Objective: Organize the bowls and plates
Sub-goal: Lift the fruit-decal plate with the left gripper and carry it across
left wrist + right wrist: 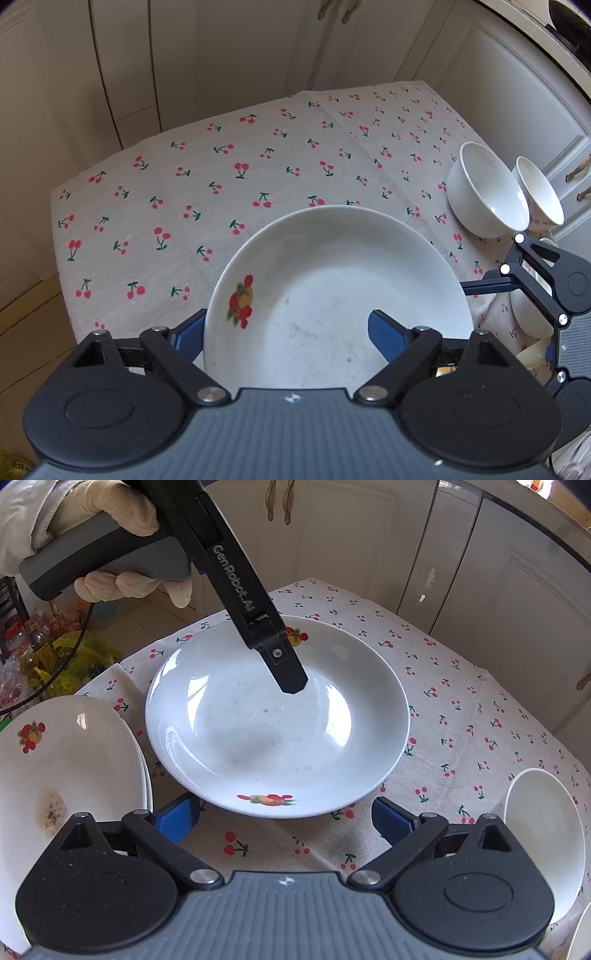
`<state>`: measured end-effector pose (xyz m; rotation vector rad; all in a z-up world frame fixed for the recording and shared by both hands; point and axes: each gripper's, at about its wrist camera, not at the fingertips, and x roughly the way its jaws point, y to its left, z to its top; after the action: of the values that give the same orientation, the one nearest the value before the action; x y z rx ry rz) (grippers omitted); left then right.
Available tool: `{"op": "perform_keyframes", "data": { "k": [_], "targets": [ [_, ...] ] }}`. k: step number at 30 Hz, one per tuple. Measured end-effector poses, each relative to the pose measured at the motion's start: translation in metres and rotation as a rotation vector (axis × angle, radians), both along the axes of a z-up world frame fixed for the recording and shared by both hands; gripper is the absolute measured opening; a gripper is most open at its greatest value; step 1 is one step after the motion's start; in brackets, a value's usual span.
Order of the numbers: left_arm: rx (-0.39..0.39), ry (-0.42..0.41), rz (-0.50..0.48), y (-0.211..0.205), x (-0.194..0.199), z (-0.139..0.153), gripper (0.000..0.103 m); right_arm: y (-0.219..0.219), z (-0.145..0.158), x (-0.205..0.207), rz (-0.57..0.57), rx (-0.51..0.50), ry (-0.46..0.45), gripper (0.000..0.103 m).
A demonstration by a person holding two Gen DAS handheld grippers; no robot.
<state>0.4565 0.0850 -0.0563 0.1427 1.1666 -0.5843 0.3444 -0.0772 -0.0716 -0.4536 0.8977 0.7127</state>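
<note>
White-gloved hand [110, 554] tilts left claw [284, 332] down, seemingly straddling plate [332, 280] rim.

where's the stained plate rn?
Right wrist view, lower left: the stained plate lies atop another plate on the cherry-print tablecloth, just left of the big fruit-print plate.

I'm working in a home kitchen. Cream cabinet doors [369, 535] with curved brass handles [279, 500] stand all around me, and the small tabletop wears a cherry-print cloth [221, 184]. On it sit white crockery: fruit-painted plates [277, 720] (one at my left carries a brown food stain [51, 806]) and plain white bowls [484, 192]. Past the tabletop's edge, bags of packaged food [55, 653] lie heaped on the tiled floor [155, 609].
</note>
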Motion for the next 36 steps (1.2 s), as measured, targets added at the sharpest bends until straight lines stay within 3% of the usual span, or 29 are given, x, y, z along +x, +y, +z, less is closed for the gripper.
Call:
{"op": "perform_keyframes", "data": {
  "k": [13, 36],
  "targets": [
    [0.019, 0.049, -0.047, -0.007, 0.014, -0.008, 0.088, 0.002, -0.003, 0.006, -0.029, 0.042, 0.053, 0.102],
    [0.032, 0.078, -0.127, -0.016, 0.022, -0.013, 0.087, 0.006, -0.004, 0.003, -0.046, 0.017, 0.012, 0.102]
  ]
}}
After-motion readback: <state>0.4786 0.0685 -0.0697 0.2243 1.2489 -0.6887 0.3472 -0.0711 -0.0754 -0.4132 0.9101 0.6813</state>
